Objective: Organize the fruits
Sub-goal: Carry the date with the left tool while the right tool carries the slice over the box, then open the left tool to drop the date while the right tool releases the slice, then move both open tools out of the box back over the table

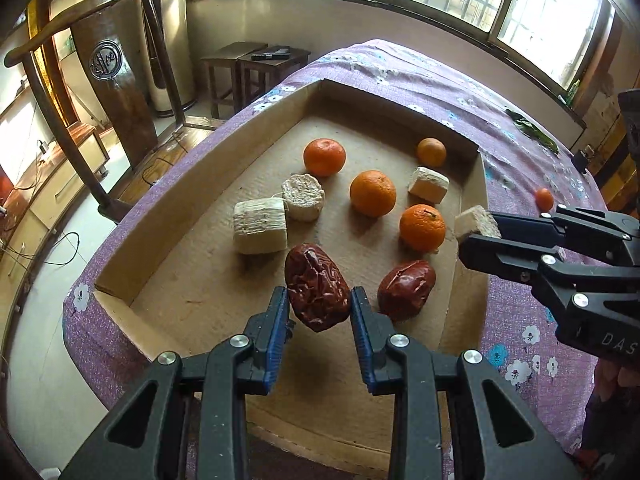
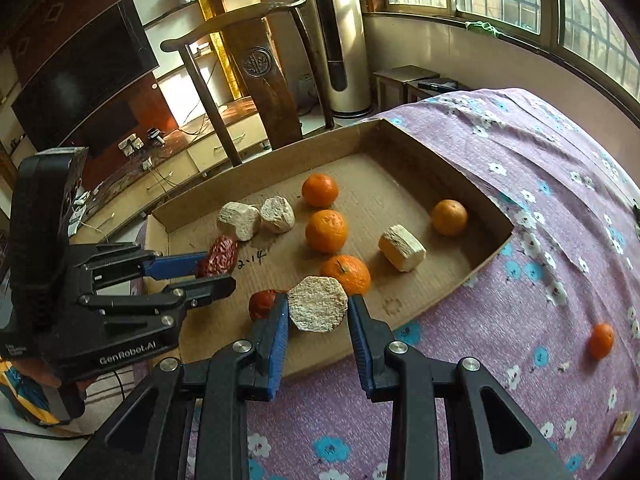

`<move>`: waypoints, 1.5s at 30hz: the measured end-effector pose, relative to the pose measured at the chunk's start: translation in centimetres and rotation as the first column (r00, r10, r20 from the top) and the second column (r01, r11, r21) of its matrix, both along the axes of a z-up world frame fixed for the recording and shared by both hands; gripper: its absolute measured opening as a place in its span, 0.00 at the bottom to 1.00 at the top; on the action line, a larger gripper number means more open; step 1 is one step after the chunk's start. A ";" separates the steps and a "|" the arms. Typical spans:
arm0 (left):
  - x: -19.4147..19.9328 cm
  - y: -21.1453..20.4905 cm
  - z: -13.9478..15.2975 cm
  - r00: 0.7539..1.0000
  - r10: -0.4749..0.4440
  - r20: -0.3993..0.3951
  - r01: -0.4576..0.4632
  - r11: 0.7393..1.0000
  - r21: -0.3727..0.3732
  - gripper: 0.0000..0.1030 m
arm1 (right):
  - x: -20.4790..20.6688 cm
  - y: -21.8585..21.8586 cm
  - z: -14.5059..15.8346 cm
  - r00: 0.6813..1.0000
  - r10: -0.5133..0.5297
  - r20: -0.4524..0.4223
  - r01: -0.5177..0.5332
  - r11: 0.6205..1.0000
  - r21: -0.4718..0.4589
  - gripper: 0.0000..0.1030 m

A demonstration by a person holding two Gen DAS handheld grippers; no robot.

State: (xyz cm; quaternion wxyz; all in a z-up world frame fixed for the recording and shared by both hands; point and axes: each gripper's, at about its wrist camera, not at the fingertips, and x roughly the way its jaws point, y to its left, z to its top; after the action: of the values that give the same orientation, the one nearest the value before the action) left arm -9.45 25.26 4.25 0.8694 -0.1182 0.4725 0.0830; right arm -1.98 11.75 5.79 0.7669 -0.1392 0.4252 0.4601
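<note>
A shallow cardboard tray [image 1: 192, 168] lies on the purple flowered cloth [image 1: 400, 72]. In it are several oranges [image 1: 372, 193], pale sugarcane pieces [image 1: 260, 227] and a red date [image 1: 406, 289]. My left gripper [image 1: 319, 304] is shut on a second red date [image 1: 316, 292], held above the tray's near end; it also shows in the right wrist view [image 2: 216, 268]. My right gripper [image 2: 318, 312] is shut on a pale sugarcane piece [image 2: 317, 309] over the tray's near right wall [image 2: 486, 256]; it shows in the left wrist view [image 1: 478, 232] too.
One small orange [image 2: 601, 341] lies on the cloth outside the tray, to the right. A small tan block [image 2: 622, 422] lies at the cloth's right edge. A wooden chair [image 2: 260, 80], stools [image 1: 256, 68] and a TV cabinet [image 2: 84, 80] stand beyond the table.
</note>
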 end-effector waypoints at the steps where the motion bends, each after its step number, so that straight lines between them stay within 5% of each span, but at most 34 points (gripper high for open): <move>1: 0.0 0.1 -0.1 1.000 0.004 -0.001 -0.004 1.000 0.005 0.29 | 0.1 0.5 -0.1 1.000 0.009 -0.002 -0.009 1.000 -0.004 0.32; 15: -0.1 1.1 -1.2 0.998 0.055 -0.019 -0.053 0.997 0.064 0.29 | 1.4 6.4 -3.3 0.995 0.080 -0.061 -0.084 0.994 -0.073 0.32; 19: 0.1 1.1 -1.3 0.997 0.080 -0.012 -0.079 0.992 0.094 0.30 | 1.5 6.4 -3.6 0.993 0.069 -0.092 -0.072 0.997 -0.026 0.33; 21: 0.0 1.0 -1.2 0.996 0.087 -0.002 -0.087 0.991 0.101 0.40 | 1.2 5.7 -3.1 0.996 0.056 -0.076 -0.057 0.998 -0.013 0.38; 24: -0.2 0.8 -0.7 0.995 0.095 0.034 -0.098 0.990 0.098 0.62 | 0.9 3.8 -1.9 0.997 0.020 -0.068 -0.017 0.999 0.044 0.53; 32: -0.1 -2.6 1.5 0.988 0.069 0.136 -0.086 0.989 0.124 0.74 | -0.5 -6.1 1.7 0.981 -0.192 0.008 0.187 0.964 0.188 0.89; 45: 2.8 -12.5 3.6 0.975 -0.105 0.196 0.083 0.990 0.116 0.75 | -0.6 -20.0 3.3 0.872 -0.489 -0.008 0.482 0.857 0.184 0.92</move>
State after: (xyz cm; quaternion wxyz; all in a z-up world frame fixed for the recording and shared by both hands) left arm -6.68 12.76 7.83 0.9209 -0.0568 0.3817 0.0544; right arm -2.60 -8.28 9.07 0.8757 0.0332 0.3882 0.2853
